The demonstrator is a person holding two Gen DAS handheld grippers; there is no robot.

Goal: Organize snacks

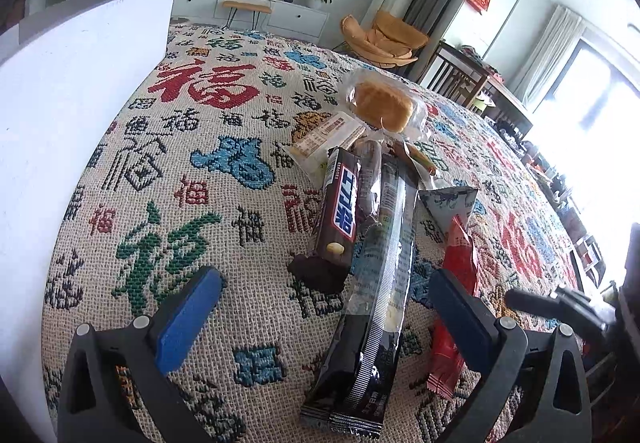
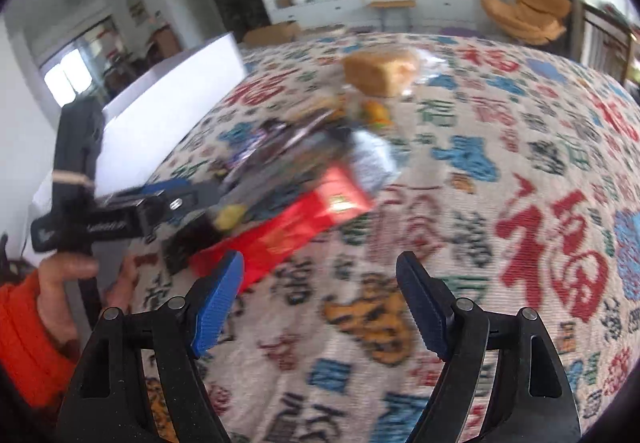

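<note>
A woven cloth printed with characters is covering the surface; I am seeing a white box at its edge, contents hidden. Snacks are lying piled outside it. My left gripper is straddling a dark packet, jaws wide; my right gripper is hanging agape, empty.

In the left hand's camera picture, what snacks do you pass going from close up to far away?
Long black foil packet → brown Snickers chocolate bar → white printed wrapper → golden bread bun in clear plastic.
</note>
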